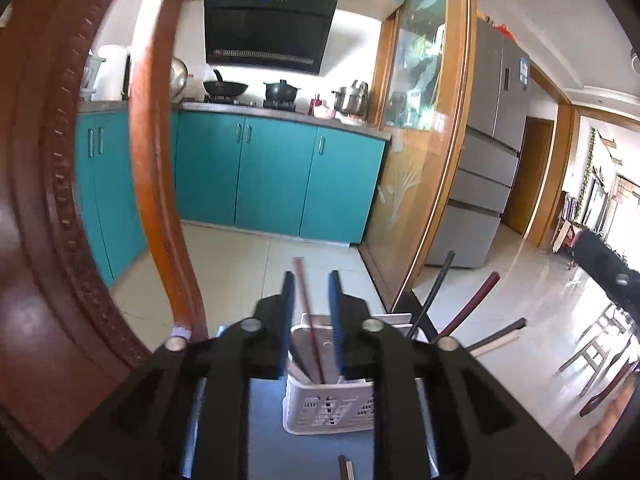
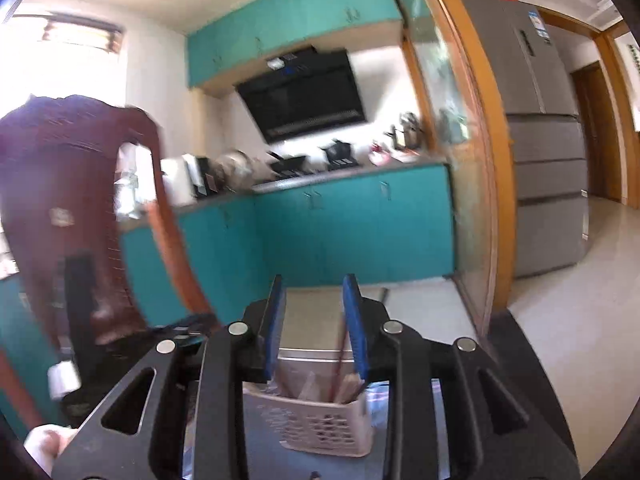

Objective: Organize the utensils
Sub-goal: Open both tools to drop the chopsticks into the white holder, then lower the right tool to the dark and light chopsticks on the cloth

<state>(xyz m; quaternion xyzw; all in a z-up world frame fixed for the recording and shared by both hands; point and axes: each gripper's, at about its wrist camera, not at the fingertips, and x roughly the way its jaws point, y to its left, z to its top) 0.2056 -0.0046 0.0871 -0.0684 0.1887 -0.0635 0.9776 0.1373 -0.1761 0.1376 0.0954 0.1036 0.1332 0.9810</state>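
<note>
Ahead, beyond both grippers, open tiled floor runs to teal cabinets. A carved wooden chair back crowds the left side of the left gripper; a wood-framed glass door stands forward and to the right, with more clear floor past it.

White perforated utensil basket sits on a blue surface, directly below and between the left gripper's fingers, its rim just under the fingertips. Several chopsticks stand in it, lean and fan out; dark ones splay right.

Left gripper: jaws slightly apart, a reddish chopstick upright in the gap, touching neither blue pad as far as visible.

Right gripper: view blurred; jaws slightly apart above the same basket, a reddish stick just inside the right pad; contact cannot be told.
</note>
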